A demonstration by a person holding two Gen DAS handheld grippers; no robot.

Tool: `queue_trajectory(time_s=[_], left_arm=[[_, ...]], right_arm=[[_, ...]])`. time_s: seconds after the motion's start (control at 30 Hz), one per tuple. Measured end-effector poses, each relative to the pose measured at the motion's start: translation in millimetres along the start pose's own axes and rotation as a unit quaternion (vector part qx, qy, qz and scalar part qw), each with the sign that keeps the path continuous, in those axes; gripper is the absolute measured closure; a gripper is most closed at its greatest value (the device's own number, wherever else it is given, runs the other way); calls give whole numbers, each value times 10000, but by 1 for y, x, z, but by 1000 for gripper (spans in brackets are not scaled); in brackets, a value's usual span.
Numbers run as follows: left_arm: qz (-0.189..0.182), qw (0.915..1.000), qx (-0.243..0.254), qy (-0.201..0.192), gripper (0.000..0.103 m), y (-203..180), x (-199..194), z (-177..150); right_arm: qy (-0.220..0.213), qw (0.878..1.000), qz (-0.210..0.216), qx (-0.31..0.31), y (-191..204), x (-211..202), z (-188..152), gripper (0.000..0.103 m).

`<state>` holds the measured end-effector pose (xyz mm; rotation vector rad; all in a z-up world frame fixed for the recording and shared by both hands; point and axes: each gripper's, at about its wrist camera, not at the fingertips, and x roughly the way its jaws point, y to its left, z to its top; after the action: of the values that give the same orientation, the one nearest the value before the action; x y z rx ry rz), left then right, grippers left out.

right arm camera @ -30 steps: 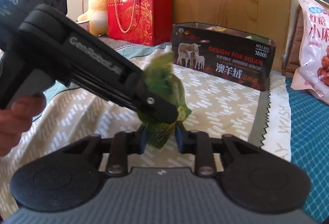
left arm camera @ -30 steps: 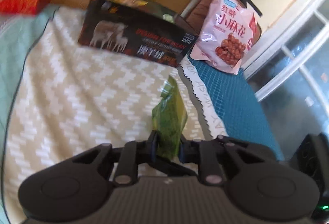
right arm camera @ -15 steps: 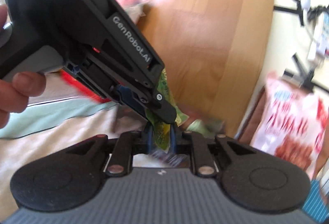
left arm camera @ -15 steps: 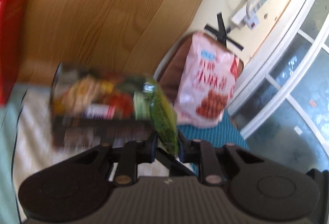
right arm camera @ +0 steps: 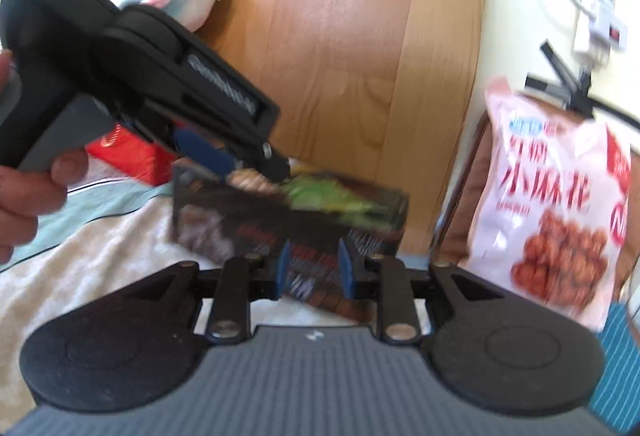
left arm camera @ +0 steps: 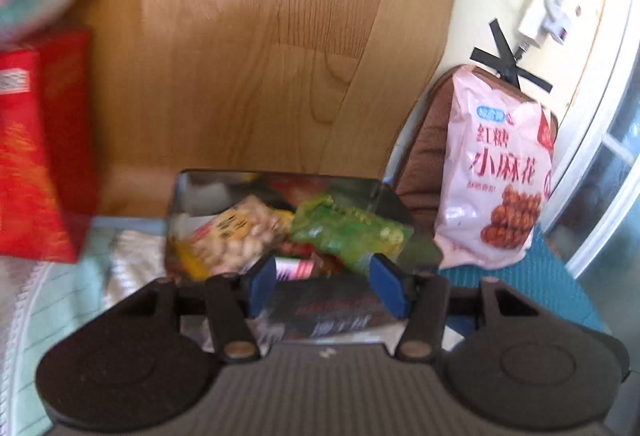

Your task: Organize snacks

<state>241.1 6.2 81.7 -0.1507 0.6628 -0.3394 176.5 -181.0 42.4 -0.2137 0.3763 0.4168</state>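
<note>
The crinkled green snack packet (left arm camera: 348, 232) is lying inside the open dark tin (left arm camera: 188, 192), beside a peanut bag (left arm camera: 236, 236). Left gripper (left arm camera: 326, 278) has just been opening, holding nothing; right gripper (right arm camera: 314, 270) is likewise parting, empty. A pink snack bag (left arm camera: 496, 172) is leaning just right of the tin.

We can read large red Chinese characters, 红糖 above 小麻花, on the front of the pink plastic snack bag (left arm camera: 496, 172) leaning upright; the same 小麻花 shows, blurred, on that bag in the right wrist view (right arm camera: 560, 196); lettering on the dark rectangular tin box (right arm camera: 280, 220) and the red carton (left arm camera: 36, 152) is too smeared for us to read.
</note>
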Motion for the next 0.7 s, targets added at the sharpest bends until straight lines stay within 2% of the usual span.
queue_trajectory(time_s=[0.07, 0.2, 0.43, 0.7], left_arm=[[60, 9999, 53, -87, 50, -5, -17, -12], [451, 9986, 229, -142, 50, -18, -47, -45], [1152, 9922, 425, 197, 50, -29, -75, -110], [1167, 9924, 178, 346, 50, -29, -102, -153]], right_arm=[[124, 9994, 137, 287, 1, -13, -7, 74], [342, 9927, 474, 1054, 9, -39, -23, 74], [413, 9835, 462, 1697, 20, -92, -51, 73], [548, 9769, 483, 2007, 37, -122, -67, 72]])
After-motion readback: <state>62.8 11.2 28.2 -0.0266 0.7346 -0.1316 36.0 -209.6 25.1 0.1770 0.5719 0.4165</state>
